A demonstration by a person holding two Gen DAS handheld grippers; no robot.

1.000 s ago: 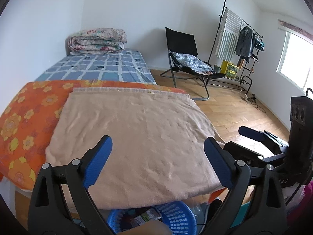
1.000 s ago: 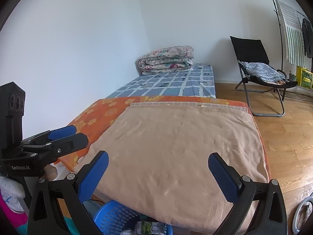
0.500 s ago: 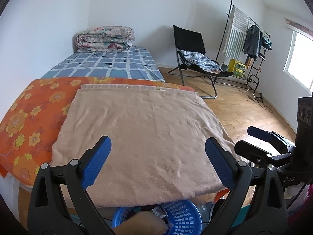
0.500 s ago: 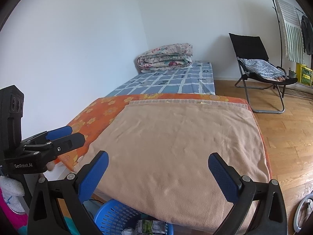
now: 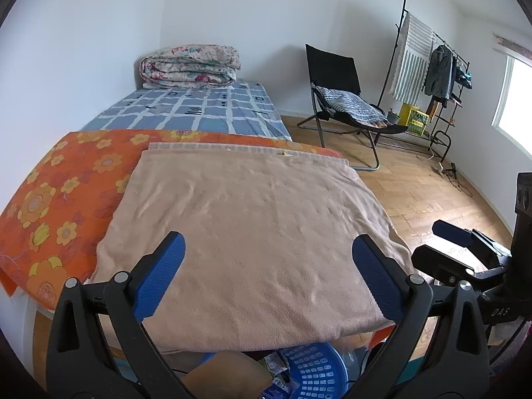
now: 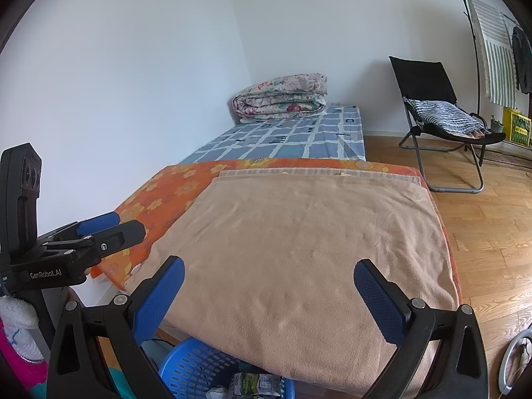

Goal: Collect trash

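A blue plastic basket (image 5: 309,370) sits on the floor under the near edge of the beige blanket (image 5: 252,232). It also shows in the right wrist view (image 6: 193,369), with crumpled wrappers (image 6: 256,384) inside it. A brown paper piece (image 5: 229,374) lies by the basket in the left wrist view. My left gripper (image 5: 267,279) is open and empty above the blanket's near edge. My right gripper (image 6: 267,284) is open and empty, level with it. Each gripper shows from the side in the other's view.
The beige blanket lies over an orange flowered cover (image 5: 63,193) on a bed with a blue checked sheet (image 5: 196,109) and a folded quilt (image 5: 189,66). A black folding chair (image 5: 345,99) and a clothes rack (image 5: 429,76) stand on the wooden floor (image 5: 422,196) to the right.
Both grippers have drawn back and risen slightly, so the bed looks a little farther. In the left wrist view the brown paper piece has come up into sight by the basket.
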